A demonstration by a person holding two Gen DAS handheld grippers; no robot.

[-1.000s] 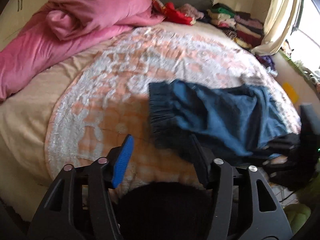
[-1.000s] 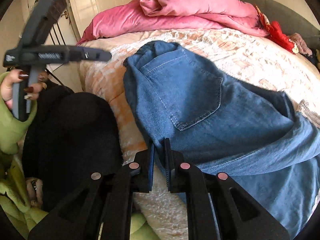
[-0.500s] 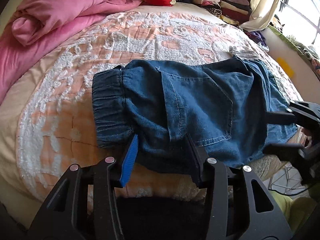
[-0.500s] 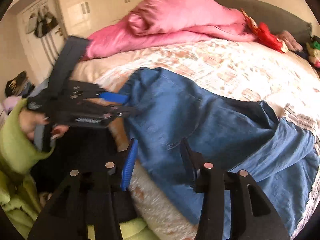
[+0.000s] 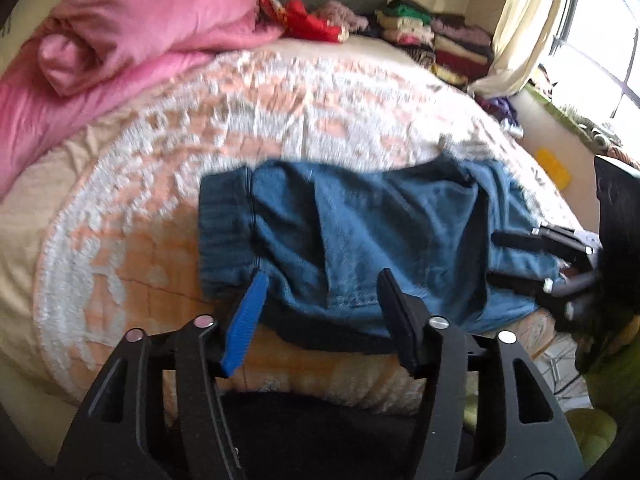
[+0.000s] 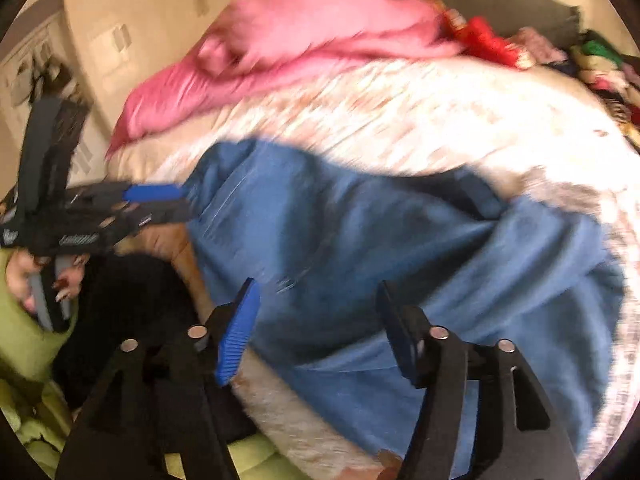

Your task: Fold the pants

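1. Pants [image 5: 360, 240] lie folded in a blue denim bundle near the front edge of the bed [image 5: 120, 208], seen from my left wrist. The ribbed waistband faces the bed's left side, and a stitched pocket seam runs across the top layer.

2. My left gripper [image 5: 320, 300] has its jaws apart and opening, with the near hem of the denim showing in the gap; the pads press on nothing. A second ago the same jaws sat over bare bedspread to the left of the cloth, and now they frame its lower edge.

3. At the right edge of this view my right gripper [image 5: 516, 256] reaches over the far end of the bundle, its two dark fingers spread.

4. From the right wrist, the pants [image 6: 380, 248] spread from the middle to the right edge of the bed [image 6: 440, 120]. A looser, paler layer trails toward the front right corner. The picture is blurred.

5. My right gripper [image 6: 316, 320] is opening, jaws wide, with denim behind the gap but not pinched. A second ago these jaws were shut tight.

6. My left gripper [image 6: 160, 204] shows at the left edge, its fingertips right at the waistband end. I cannot tell whether they touch.

7. Beyond, a pink duvet [image 6: 320, 40] is heaped along the far edge of the bed, and stacked clothes [image 5: 432, 40] sit at the far right corner.
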